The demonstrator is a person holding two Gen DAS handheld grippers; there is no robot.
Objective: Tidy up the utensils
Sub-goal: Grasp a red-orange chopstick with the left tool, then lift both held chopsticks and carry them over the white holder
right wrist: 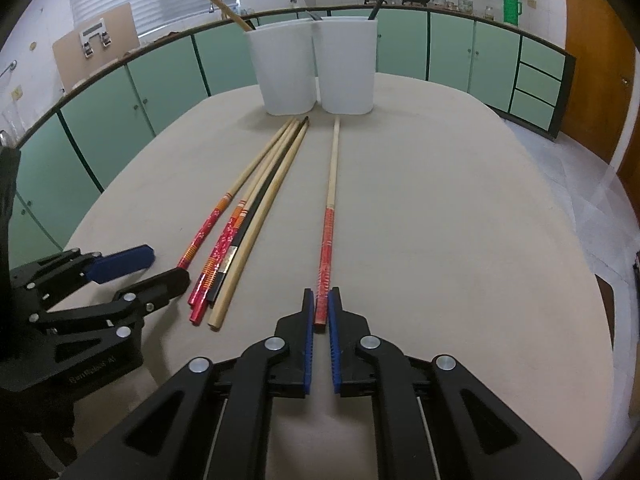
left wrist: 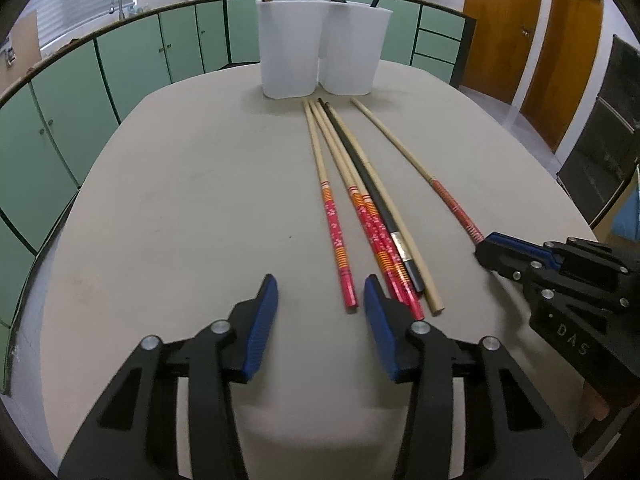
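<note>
Several chopsticks lie in a bundle (left wrist: 360,200) on the beige table (left wrist: 180,200), some with red patterned ends, one black, one plain wood; the bundle also shows in the right wrist view (right wrist: 244,216). A single red-ended chopstick (right wrist: 330,216) lies apart to the right. My right gripper (right wrist: 322,304) is shut on its red end; it shows at the right of the left wrist view (left wrist: 486,246). My left gripper (left wrist: 320,300) is open and empty, just left of the bundle's near ends. Two white holders (left wrist: 316,48) stand at the far edge, each with a utensil inside.
Green cabinets (left wrist: 132,64) with a counter, sink and pots run behind the table. Wooden doors (left wrist: 536,28) are at the right. The left gripper's body (right wrist: 100,280) sits at the table's left front in the right wrist view.
</note>
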